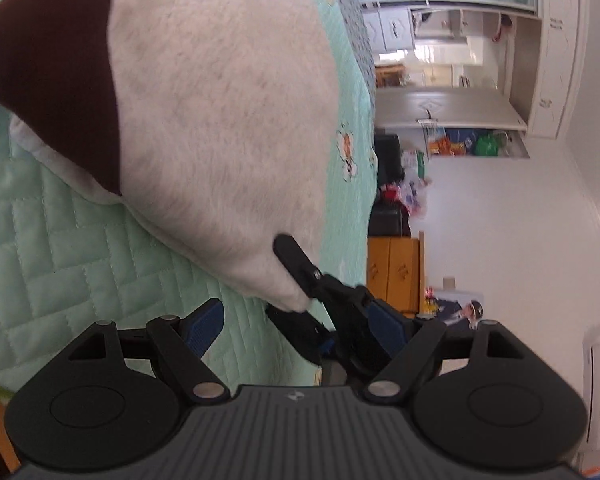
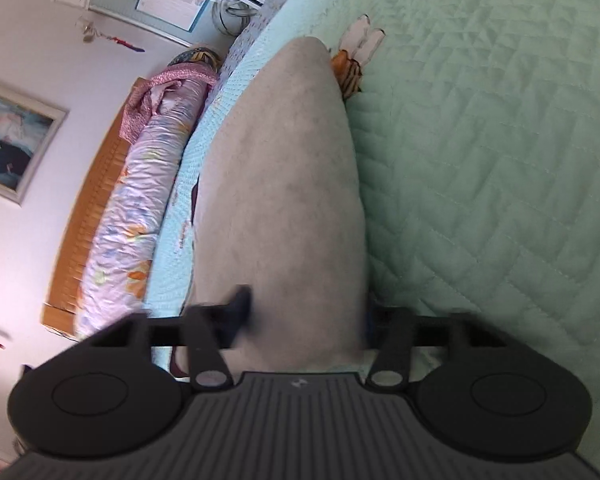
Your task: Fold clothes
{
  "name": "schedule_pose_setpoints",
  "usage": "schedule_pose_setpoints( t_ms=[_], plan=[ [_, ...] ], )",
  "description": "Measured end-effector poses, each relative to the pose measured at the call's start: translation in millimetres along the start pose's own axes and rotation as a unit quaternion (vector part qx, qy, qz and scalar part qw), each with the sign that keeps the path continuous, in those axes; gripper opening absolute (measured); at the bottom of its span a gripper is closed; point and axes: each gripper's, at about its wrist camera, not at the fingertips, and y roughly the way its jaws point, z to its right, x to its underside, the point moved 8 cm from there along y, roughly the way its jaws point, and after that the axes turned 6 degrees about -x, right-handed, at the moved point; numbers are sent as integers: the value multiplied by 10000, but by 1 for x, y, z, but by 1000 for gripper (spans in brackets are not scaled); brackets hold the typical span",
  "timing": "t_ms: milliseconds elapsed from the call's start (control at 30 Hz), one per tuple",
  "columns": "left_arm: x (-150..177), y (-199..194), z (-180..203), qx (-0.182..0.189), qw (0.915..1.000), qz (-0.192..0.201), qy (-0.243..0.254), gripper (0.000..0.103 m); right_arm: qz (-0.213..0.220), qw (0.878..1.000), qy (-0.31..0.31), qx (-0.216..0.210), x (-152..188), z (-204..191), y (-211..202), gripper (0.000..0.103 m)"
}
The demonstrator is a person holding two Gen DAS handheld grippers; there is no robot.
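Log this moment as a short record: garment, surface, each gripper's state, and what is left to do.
garment: grey fleece garment with a dark brown part, lying on the bed
surface: mint green quilted bedspread
left gripper: jaws wide, nothing between the pads
right gripper: closed on the grey garment's near corner; the left wrist view shows its fingers clamped over the edge
background: rolled floral bedding by the wooden headboard
left to do: fold not yet finished

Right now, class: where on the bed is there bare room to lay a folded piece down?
Free: the green quilt right of the grey garment in the right wrist view, and the quilt patch left of it in the left wrist view. Crowded: the garment corner where the right gripper grips.
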Motion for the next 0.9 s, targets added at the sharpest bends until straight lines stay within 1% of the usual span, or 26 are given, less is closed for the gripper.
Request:
schedule_pose_setpoints(
  t_ms=[100, 200, 333, 400, 467, 600, 700, 833, 900],
  plan=[
    [4, 1, -2, -174, 9998, 77, 14, 82, 93, 9999, 86, 82, 4, -3, -4, 33],
    [7, 0, -6, -277, 9995, 158, -22, 82, 201, 9992, 322, 99, 5, -7, -10, 32],
    [-3, 3, -9, -295, 9987, 383, -142, 82, 302, 9979, 568, -2, 9, -15, -15, 30],
    [-6, 2, -9, -212, 9982, 509, -245, 82, 354, 9970, 689, -31, 15, -18, -18, 29],
    [-7, 0, -8, -153, 9979, 579, -234, 82, 409, 9955, 854, -93, 24, -19, -20, 29],
    [0, -6, -16, -185, 9986, 400, -295, 82, 593, 9890, 1312, -350, 41, -19, -31, 28],
    [6, -14, -23, -185, 9987, 265, -384, 82, 659, 9856, 1482, -478, 52, -23, -40, 28],
    [1, -9, -22, -217, 9975, 335, -583, 82, 681, 9828, 1649, -470, 60, -21, -40, 28],
    [-3, -9, -20, -217, 9971, 453, -566, 82, 740, 9807, 1744, -489, 63, -20, -40, 28]
  ],
)
